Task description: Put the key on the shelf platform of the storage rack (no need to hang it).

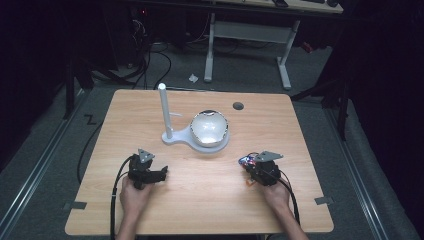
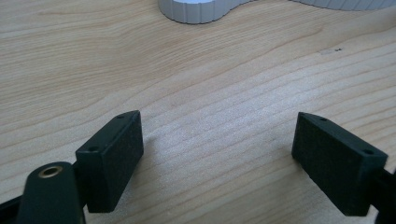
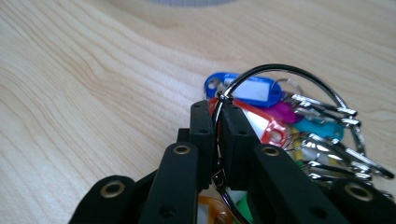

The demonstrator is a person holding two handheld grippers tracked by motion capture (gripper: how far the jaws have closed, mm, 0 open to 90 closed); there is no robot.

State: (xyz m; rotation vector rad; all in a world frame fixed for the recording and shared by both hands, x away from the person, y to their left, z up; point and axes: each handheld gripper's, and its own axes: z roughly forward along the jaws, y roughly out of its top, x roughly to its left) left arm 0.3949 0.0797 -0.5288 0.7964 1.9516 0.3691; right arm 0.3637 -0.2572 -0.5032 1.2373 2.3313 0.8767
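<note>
Metal wire of the key ring point(image 3: 280, 74) is clamped between the closed right gripper point(image 3: 217, 109), well right of the white stand point(image 1: 195, 135), while the left gripper point(image 2: 217, 135) is held open and empty.

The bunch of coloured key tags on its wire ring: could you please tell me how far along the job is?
Done: the right gripper has shut on the thin metal ring of coloured key tags. In hand: the bunch sits low by the wooden table. Left: probably hanging it on the white stand's post; the left gripper waits open.

white stand point(image 1: 172, 134), bowl point(image 1: 209, 128), wooden table point(image 1: 200, 200)
</note>
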